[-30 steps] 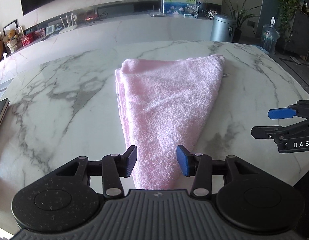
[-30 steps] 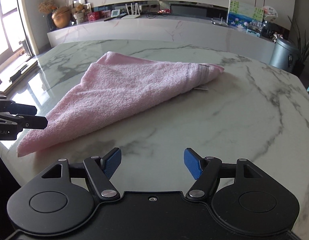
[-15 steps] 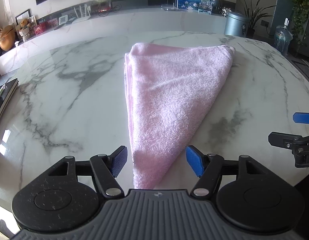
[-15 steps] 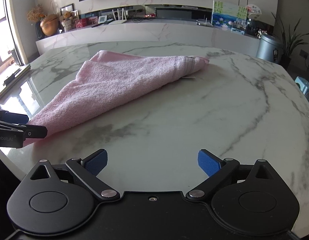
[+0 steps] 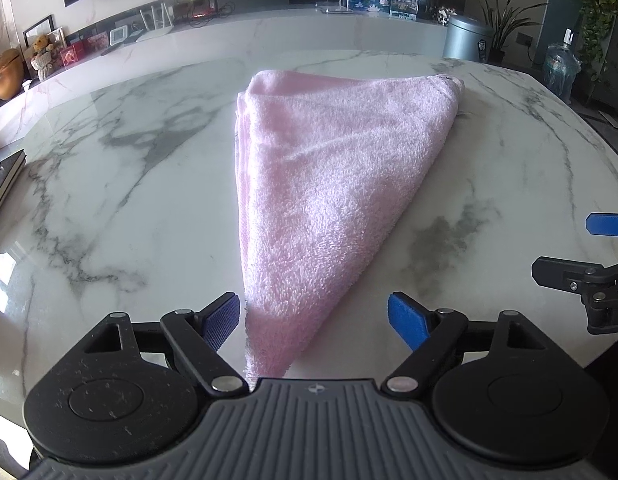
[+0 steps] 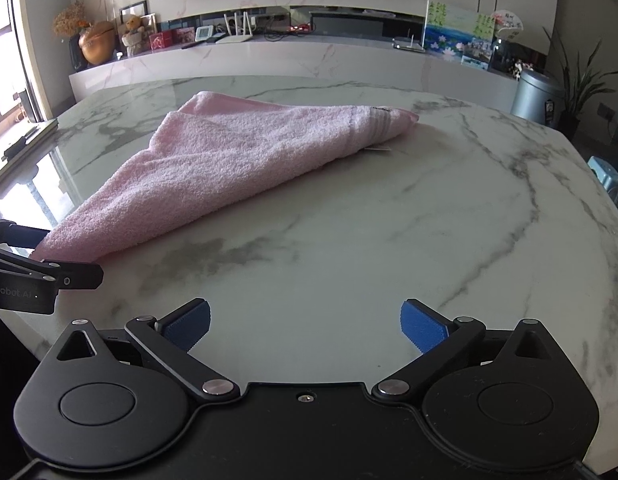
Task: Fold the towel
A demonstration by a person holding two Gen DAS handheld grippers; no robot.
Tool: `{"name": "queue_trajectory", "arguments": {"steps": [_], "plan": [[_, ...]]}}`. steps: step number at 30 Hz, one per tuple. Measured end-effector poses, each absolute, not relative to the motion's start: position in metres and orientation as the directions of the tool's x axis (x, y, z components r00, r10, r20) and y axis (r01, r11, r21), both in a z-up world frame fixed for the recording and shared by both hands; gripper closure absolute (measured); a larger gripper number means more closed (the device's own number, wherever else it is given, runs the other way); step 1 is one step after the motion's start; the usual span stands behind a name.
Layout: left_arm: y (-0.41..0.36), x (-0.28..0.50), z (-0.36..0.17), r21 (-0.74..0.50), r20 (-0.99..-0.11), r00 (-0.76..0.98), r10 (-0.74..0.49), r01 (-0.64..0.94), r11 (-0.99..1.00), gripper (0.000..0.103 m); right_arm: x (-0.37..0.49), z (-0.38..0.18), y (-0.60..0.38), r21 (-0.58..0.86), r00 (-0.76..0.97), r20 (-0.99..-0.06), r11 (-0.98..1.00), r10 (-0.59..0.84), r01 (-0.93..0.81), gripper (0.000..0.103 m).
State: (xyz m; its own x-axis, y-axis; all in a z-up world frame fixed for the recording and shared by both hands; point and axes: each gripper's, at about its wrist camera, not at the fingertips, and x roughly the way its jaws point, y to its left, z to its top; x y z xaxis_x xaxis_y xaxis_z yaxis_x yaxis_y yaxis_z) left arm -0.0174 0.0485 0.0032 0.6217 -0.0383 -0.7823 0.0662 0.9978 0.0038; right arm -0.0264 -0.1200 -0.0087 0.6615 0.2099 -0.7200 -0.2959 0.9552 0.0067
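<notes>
Wider-spread left hand-held gripper (image 5: 313,320) and right hand-held gripper (image 6: 305,326), both empty, near fluffy pink triangular towel (image 5: 329,184) on marble.

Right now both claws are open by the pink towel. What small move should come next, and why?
Probably ease the left gripper forward and close on the towel's near tip, which lies between its open fingers. The right gripper is open over bare marble table, holding nothing.

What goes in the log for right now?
pink towel: folded, on marble table | left gripper: open, at near tip | right gripper: open, empty
</notes>
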Motion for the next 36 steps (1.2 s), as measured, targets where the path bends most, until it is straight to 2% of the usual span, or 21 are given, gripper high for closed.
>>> {"name": "queue_trajectory", "arguments": {"steps": [5, 9, 21, 22, 24, 25, 36], "plan": [[0.048, -0.022, -0.002, -0.002, -0.773, 0.633, -0.049, 0.075, 0.997, 0.020, -0.027, -0.013, -0.116, -0.013, 0.663, -0.721, 0.953, 0.200, -0.302, 0.001], [0.047, -0.023, -0.008, 0.031, -0.770, 0.638, -0.008, 0.049, 0.998, 0.020, -0.029, -0.014, -0.113, -0.030, 0.667, -0.719, 0.950, 0.195, -0.311, 0.001], [0.048, -0.025, -0.014, 0.009, -0.745, 0.666, -0.020, 0.040, 0.999, 0.018, -0.029, -0.025, -0.112, -0.045, 0.657, -0.733, 0.951, 0.177, -0.306, 0.001], [0.048, -0.025, -0.015, 0.009, -0.744, 0.668, -0.020, 0.040, 0.999, 0.016, -0.029, -0.026, -0.112, -0.045, 0.655, -0.735, 0.952, 0.175, -0.304, 0.001], [0.047, -0.025, -0.017, 0.010, -0.749, 0.662, -0.019, 0.040, 0.999, 0.002, -0.029, -0.029, -0.113, -0.045, 0.651, -0.740, 0.952, 0.171, -0.301, 0.001], [0.047, -0.025, -0.018, 0.010, -0.749, 0.663, -0.017, 0.037, 0.999, 0.000, -0.029, -0.030, -0.114, -0.038, 0.650, -0.740, 0.954, 0.174, -0.298, 0.001], [0.046, -0.034, -0.023, 0.010, -0.709, 0.705, 0.004, 0.004, 1.000, 0.000, -0.032, -0.034, -0.121, 0.003, 0.671, -0.719, 0.966, 0.183, -0.260, 0.000]]}}
